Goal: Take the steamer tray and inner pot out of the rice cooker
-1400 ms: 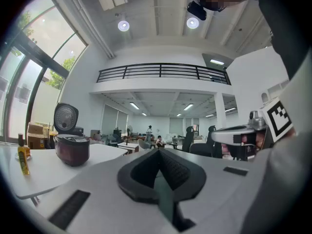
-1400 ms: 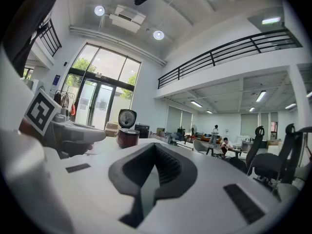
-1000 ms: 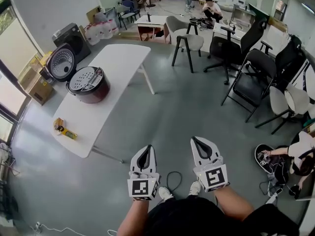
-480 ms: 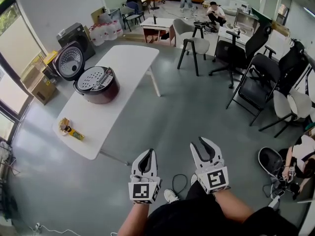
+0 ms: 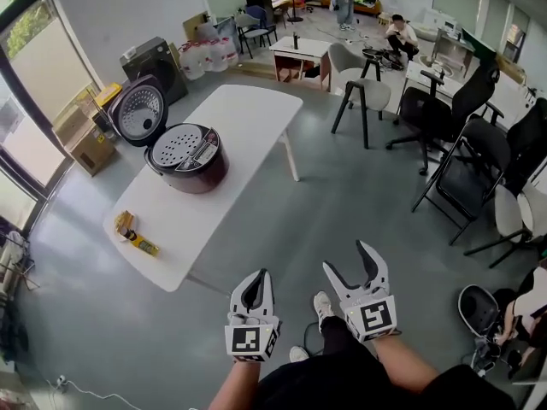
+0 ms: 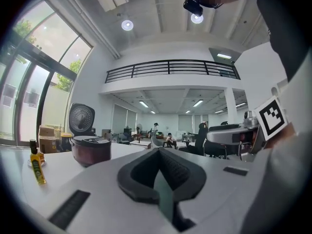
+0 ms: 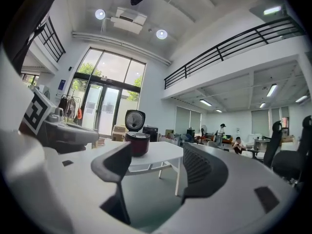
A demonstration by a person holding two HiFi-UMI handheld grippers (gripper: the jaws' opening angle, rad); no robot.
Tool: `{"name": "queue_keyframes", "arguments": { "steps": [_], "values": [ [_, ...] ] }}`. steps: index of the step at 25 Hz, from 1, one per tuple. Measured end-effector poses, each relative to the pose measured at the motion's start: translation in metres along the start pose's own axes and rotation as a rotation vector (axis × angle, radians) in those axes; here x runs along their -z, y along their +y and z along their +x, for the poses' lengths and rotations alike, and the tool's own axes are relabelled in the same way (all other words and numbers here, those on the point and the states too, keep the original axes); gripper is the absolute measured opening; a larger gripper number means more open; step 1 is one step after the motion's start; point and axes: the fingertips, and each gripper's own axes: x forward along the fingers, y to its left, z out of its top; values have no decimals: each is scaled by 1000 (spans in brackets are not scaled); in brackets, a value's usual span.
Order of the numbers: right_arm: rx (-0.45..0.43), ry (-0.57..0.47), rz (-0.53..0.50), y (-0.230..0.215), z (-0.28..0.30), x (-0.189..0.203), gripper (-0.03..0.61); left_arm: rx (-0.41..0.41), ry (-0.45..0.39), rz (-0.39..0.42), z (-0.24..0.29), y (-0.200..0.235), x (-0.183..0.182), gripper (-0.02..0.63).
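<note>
The dark red rice cooker [image 5: 190, 162] stands on the white table [image 5: 248, 126], well ahead and to the left of both grippers. Its lid [image 5: 141, 112] is raised, and the perforated steamer tray [image 5: 176, 146] lies in its mouth; the inner pot is hidden beneath. My left gripper [image 5: 255, 278] is shut and empty, held level over the floor. My right gripper [image 5: 349, 260] is beside it, jaws opening with nothing between them. The cooker [image 6: 90, 150] appears left of the left gripper [image 6: 161, 154], and the cooker [image 7: 138, 143] is far beyond the right gripper [image 7: 156, 164].
A small yellow bottle [image 5: 137, 234] lies near the table's front end. A white chair [image 5: 363, 88] and black office chairs [image 5: 479, 156] stand to the right. Cardboard boxes [image 5: 85, 135] sit by the window. A black cable lies on the floor by my feet.
The table and cooker have come nearer and shifted right in the head view. My right gripper's jaws have spread apart; the left stays shut.
</note>
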Motion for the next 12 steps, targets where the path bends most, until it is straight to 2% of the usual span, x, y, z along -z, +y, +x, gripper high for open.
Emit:
{"name": "queue_keyframes", "arguments": {
  "steps": [2,4,11,12],
  "values": [
    [-35,-6,29,-5,22,1,352,-40,4,-1,13,13,-3,-2],
    [-70,-21,49,-13,48,1,433,-79,6,3,30,27,-6,-2],
    [-189,-79,67,-41,142,-2,591,-257,9,-10,78,77,-13,-2],
    [-201,-82,77,-45,155,-2,591,-284,8,-13,84,85,-14,-2]
  ]
}}
